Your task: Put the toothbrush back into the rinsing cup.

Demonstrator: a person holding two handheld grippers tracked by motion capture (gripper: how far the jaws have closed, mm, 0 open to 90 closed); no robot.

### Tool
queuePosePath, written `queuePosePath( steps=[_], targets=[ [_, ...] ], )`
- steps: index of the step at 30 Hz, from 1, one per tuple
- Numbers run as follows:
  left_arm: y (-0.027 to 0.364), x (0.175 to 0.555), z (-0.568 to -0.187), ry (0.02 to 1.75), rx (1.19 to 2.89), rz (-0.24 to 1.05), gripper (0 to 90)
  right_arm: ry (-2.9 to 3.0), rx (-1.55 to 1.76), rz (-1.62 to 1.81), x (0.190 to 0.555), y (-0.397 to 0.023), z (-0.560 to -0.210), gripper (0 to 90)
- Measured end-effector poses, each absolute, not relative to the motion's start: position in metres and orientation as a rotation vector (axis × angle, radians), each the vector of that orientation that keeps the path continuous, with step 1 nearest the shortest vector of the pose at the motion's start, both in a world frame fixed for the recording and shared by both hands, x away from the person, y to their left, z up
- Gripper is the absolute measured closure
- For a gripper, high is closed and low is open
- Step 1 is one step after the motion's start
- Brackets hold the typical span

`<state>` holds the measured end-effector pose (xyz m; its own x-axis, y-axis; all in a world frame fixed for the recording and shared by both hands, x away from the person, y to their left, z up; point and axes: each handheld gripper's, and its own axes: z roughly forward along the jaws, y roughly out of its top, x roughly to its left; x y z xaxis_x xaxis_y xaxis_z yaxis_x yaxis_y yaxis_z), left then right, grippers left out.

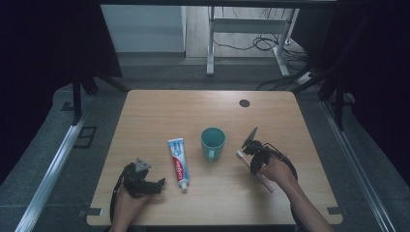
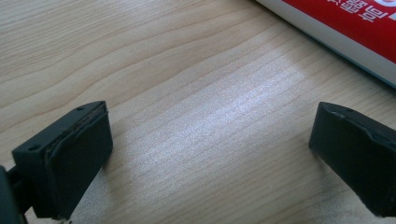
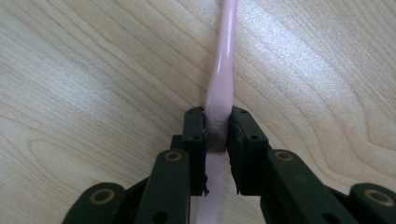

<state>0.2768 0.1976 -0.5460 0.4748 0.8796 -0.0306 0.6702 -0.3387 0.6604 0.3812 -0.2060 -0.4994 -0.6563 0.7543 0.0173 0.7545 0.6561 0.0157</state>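
Right claw (image 3: 217,135) is clamped on the pink toothbrush (image 3: 220,88) – both pads press the handle's flanks, w/ the shaft running straight away between the jaws and the rest of it passing back under the claw body. In the high view that claw (image 1: 252,157) sits at the right of the bench (image 1: 145,111), near its front half; the toothbrush (image 1: 265,184) lies low over the wood on a slant, its white head end poking out toward the cup and its pink tail sticking out past the hand toward the front edge. Whether the brush rests on the wood or is just off it, can't tell.

Just left of the brush head stands a teal cup (image 1: 212,142), upright, handle toward the person. Left of the cup, apart from it, a toothpaste tube (image 1: 178,163) lies flat, cap end toward the front edge – red and white w/ blue at the far end.

Left claw (image 1: 157,184) rests at the front left, near the tube's cap end but not touching. Its jaws stand wide apart w/ bare wood between them (image 2: 210,154); the tube (image 2: 345,23) crosses the top right corner of the left gripper view.

A dark round spot (image 1: 244,103) marks the bench's far side.
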Motion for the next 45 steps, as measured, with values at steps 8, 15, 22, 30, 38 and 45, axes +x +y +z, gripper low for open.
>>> queuePosePath(
  steps=[8, 15, 22, 30, 38, 45],
  targets=[
    [0.198, 0.277, -0.546, 1.278, 2.114, 0.445, 0.0, -2.826, -1.304, -0.091, 0.381, -0.211, -0.499, 78.3],
    [0.198, 0.277, -0.546, 1.278, 2.114, 0.445, 0.0, -2.822, -1.296, -0.145, 0.379, -0.213, -0.493, 78.3],
    [0.198, 0.277, -0.546, 1.278, 2.114, 0.445, 0.0, -2.838, -1.288, -0.194, 0.375, -0.213, -0.484, 78.3],
    [0.198, 0.277, -0.546, 1.278, 2.114, 0.445, 0.0, -2.85, -1.294, -0.32, 0.37, -0.217, -0.471, 78.3],
    [0.198, 0.277, -0.546, 1.278, 2.114, 0.445, 0.0, -2.855, -1.29, -0.445, 0.364, -0.225, -0.459, 78.3],
    [0.198, 0.277, -0.546, 1.278, 2.115, 0.445, 0.0, -2.859, -1.281, -0.559, 0.358, -0.231, -0.451, 78.3]
  ],
)
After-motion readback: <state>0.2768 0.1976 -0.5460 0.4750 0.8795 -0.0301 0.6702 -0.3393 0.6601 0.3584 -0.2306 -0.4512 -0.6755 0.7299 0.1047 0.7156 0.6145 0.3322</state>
